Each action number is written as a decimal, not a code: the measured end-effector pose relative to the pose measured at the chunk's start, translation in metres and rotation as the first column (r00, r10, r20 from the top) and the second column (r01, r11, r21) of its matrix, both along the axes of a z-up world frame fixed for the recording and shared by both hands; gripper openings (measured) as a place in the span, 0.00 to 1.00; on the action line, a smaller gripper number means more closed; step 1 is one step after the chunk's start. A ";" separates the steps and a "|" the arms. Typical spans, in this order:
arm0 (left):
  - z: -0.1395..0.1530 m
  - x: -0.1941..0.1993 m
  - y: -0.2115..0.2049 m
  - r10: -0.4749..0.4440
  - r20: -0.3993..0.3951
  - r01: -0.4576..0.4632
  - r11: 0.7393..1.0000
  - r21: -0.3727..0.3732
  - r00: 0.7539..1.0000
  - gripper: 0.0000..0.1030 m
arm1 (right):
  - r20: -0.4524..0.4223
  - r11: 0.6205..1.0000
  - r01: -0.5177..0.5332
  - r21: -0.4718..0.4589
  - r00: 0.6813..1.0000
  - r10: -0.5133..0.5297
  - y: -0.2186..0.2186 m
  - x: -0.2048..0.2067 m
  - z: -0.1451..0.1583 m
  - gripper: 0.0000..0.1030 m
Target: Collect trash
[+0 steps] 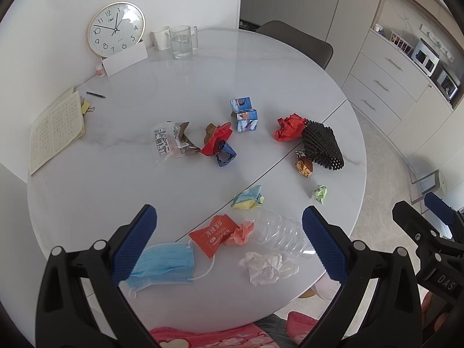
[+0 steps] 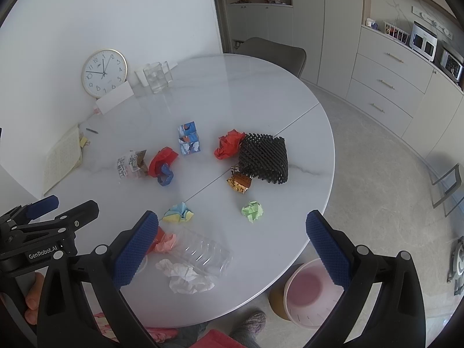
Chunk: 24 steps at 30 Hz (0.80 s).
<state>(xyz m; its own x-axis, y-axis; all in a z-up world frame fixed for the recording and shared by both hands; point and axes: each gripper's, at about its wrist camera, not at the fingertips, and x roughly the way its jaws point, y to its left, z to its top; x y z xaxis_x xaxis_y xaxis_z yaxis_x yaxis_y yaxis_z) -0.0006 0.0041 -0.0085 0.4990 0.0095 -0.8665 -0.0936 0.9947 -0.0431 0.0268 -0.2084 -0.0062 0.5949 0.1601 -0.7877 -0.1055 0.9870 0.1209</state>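
Observation:
Trash lies scattered on a round white table (image 1: 145,197). Near its front edge are a blue face mask (image 1: 165,265), a red packet (image 1: 213,236), a white crumpled tissue (image 1: 268,266) and a clear plastic bottle (image 1: 279,235). Farther off lie red crumpled paper (image 1: 290,126), black foam netting (image 1: 322,145) and a green paper ball (image 2: 253,211). My left gripper (image 1: 229,246) is open and empty above the front trash. My right gripper (image 2: 232,249) is open and empty above the bottle (image 2: 204,253) and tissue (image 2: 185,279). A pink bin (image 2: 311,293) stands on the floor below the table edge.
A clock (image 1: 116,29), a glass jug (image 1: 181,42), a cup (image 1: 161,37), a notebook (image 1: 55,129) and a pen (image 1: 95,94) sit at the table's far left. A grey chair (image 2: 275,53) stands behind the table. Cabinets (image 2: 388,84) line the right.

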 end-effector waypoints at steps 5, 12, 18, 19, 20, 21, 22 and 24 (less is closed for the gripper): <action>0.000 0.000 0.001 0.000 0.000 0.000 1.000 0.001 1.000 0.94 | 0.000 1.000 0.001 0.001 1.000 -0.001 0.000 0.000 0.000 0.98; -0.005 -0.002 0.006 -0.023 0.026 0.023 1.000 0.011 0.999 0.94 | 0.024 1.000 -0.001 0.027 1.000 0.000 0.001 -0.002 -0.003 0.98; -0.019 -0.010 0.025 -0.131 0.077 0.125 0.989 0.077 0.988 0.94 | 0.013 0.999 -0.010 0.054 1.000 0.009 0.008 0.000 -0.019 0.98; -0.025 -0.013 0.030 -0.161 0.079 0.154 0.984 0.093 0.984 0.94 | 0.003 0.998 -0.010 0.060 1.000 0.010 0.010 0.001 -0.024 0.98; -0.030 -0.015 0.034 -0.190 0.077 0.182 0.977 0.107 0.979 0.94 | -0.009 0.998 -0.010 0.063 1.000 0.011 0.011 0.002 -0.029 0.98; -0.035 -0.018 0.039 -0.224 0.075 0.215 0.970 0.114 0.972 0.94 | -0.023 0.998 -0.009 0.065 1.000 0.011 0.012 0.003 -0.035 0.98; -0.044 -0.021 0.045 -0.270 0.062 0.260 0.957 0.124 0.961 0.94 | -0.044 0.998 -0.008 0.070 0.999 0.011 0.014 0.004 -0.042 0.98; -0.060 -0.025 0.055 -0.345 0.018 0.340 0.932 0.129 0.939 0.94 | -0.090 0.997 -0.009 0.071 0.996 0.015 0.018 0.007 -0.056 0.98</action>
<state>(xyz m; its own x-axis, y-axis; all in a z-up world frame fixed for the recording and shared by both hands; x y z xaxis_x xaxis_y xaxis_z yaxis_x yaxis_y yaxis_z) -0.0253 0.0590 -0.0689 0.5247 -0.0632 -0.8490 0.2525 0.9639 0.0842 0.0336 -0.1899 -0.0621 0.5195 0.2234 -0.8247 -0.1026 0.9745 0.1993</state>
